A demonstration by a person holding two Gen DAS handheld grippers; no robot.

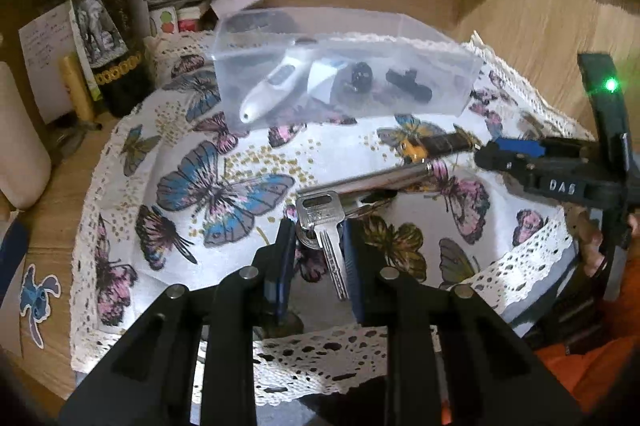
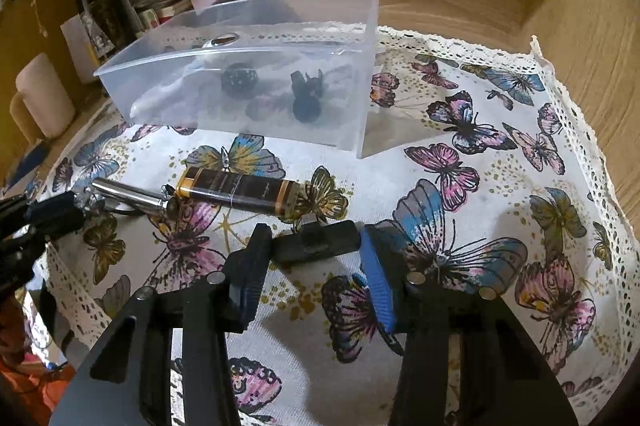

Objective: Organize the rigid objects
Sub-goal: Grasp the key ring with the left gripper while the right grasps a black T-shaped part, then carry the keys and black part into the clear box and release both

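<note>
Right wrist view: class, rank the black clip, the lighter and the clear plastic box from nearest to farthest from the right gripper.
1. Black clip: between the open fingers of the right gripper.
2. Lighter: just beyond, slightly left.
3. Clear plastic box: farthest, at the back.

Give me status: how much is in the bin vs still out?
Done: thermometer and several small dark pieces sit in the clear bin. In hand: left gripper shut on keys. Left: lighter, metal tube, black piece between the open right gripper fingers.
</note>
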